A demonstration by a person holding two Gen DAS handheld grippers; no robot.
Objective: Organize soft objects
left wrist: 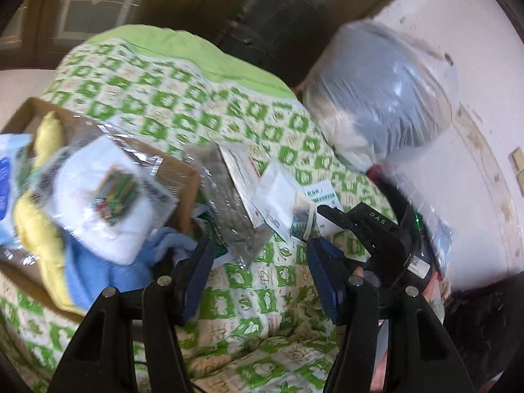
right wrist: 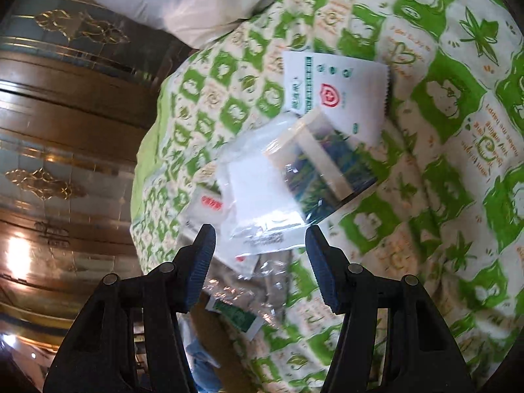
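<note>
Two grippers I steer, left gripper and right gripper, fingers spread wide and empty, over my green-and-white quilt, soft packets lying on it, cardboard box of cloths beside, brown cabinet behind.

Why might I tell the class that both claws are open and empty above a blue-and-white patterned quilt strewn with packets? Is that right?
One detail is wrong: the quilt is green and white, as the right wrist view shows. The left claw and right claw are indeed open and empty above the packets.
</note>
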